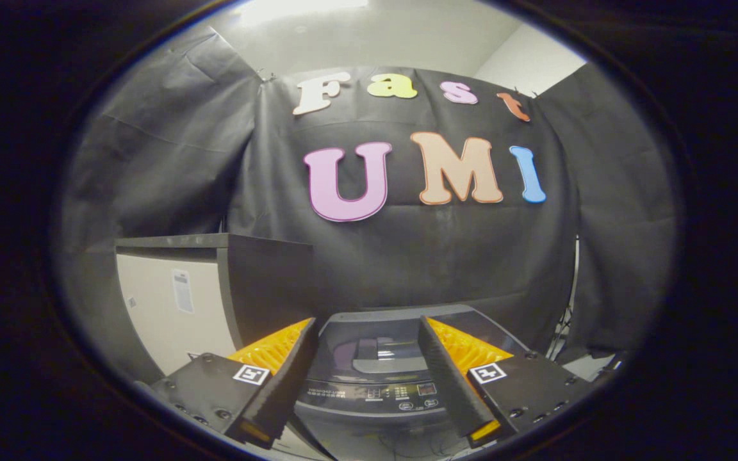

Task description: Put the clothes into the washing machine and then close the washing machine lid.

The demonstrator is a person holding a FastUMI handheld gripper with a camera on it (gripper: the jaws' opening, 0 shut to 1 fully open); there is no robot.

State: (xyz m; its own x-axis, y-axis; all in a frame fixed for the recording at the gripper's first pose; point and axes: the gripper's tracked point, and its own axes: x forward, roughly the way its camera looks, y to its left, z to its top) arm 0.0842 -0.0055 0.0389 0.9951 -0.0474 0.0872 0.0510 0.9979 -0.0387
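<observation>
My gripper is open, its two black fingers with orange ribbed backs spread wide and nothing between them. Below and just ahead of them stands a dark grey top-loading washing machine, seen from above. Its tinted lid lies flat on top, with a handle near the front. The control panel, with small buttons and a display, runs along the edge nearest to me. The fingers hang above the machine and touch nothing.
A dark cabinet with a pale front panel stands left of the washer, taller than it. Black cloth closes the booth behind and to both sides. Cables hang in a gap at the right.
</observation>
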